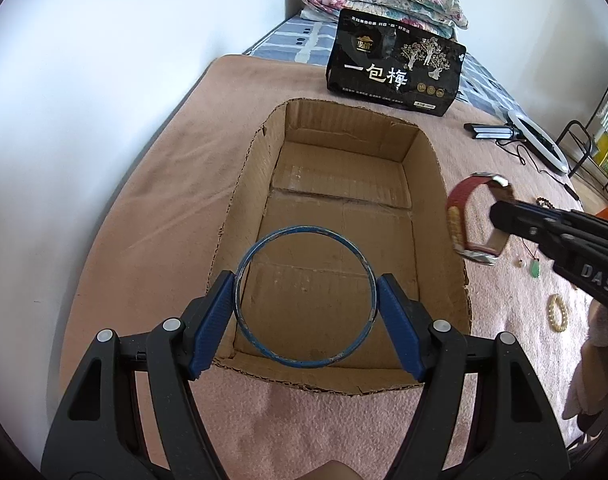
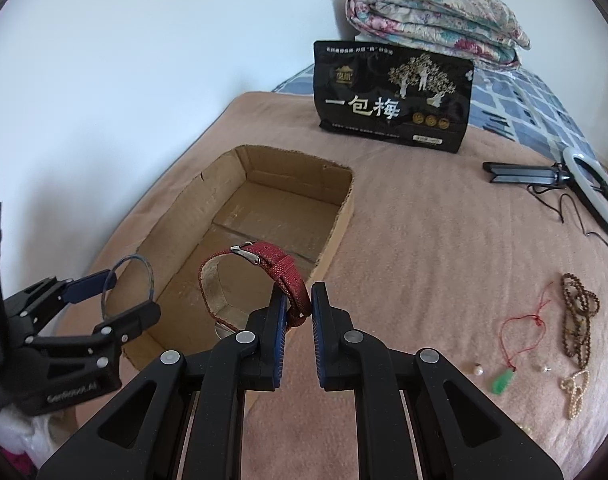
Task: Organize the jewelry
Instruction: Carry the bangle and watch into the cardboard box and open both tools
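Observation:
My left gripper [image 1: 306, 298] is shut on a thin blue bangle [image 1: 304, 232] and holds it over the near end of an open cardboard box [image 1: 440, 168]. My right gripper [image 2: 297, 304] is shut on the red strap of a watch [image 2: 279, 264] and holds it above the box's right wall [image 2: 340, 220]. In the left wrist view the watch [image 1: 460, 196] hangs just right of the box. The left gripper with the bangle [image 2: 111, 280] shows at the left of the right wrist view. The box is bare inside.
On the pink blanket right of the box lie a green pendant on a red cord [image 2: 504, 380], brown beads [image 2: 580, 312], a pearl bracelet [image 1: 558, 312] and small pearls [image 2: 478, 370]. A black snack bag [image 2: 392, 100], a ring light [image 2: 596, 188] and a folded quilt [image 2: 436, 20] lie farther back.

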Tool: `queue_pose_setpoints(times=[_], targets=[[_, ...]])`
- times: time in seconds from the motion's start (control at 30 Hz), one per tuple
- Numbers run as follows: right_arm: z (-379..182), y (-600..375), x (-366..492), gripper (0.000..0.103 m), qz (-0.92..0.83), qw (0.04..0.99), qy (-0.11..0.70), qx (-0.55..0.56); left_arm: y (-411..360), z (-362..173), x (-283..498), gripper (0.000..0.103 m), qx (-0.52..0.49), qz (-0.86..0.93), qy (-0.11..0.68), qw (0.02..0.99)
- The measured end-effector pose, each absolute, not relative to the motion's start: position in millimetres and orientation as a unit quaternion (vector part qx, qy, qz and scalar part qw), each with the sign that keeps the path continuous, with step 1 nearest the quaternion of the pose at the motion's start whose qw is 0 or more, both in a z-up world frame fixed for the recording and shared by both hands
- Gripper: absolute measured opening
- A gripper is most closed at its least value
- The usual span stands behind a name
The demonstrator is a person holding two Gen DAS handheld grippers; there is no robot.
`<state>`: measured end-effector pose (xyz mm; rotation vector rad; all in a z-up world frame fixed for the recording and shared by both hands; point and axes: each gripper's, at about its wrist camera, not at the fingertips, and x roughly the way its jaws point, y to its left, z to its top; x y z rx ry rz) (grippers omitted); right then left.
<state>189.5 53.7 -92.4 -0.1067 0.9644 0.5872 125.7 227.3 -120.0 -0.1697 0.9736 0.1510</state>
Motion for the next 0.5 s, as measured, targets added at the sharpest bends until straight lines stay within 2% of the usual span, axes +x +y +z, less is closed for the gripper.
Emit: queue_pose_setpoints(times=[0.43, 0.5], targets=[[-100.3, 65.0, 200.5, 0.014, 0.289, 0.833, 0.47, -0.04, 228.8, -126.2, 129.6, 0.074, -0.089, 0.067, 0.475, 0.873], [-100.5, 65.3, 200.7, 0.023, 0.293, 0.831, 0.471, -0.038, 229.4, -126.9, 130.4, 0.074, -0.092, 0.069, 0.478, 0.871]])
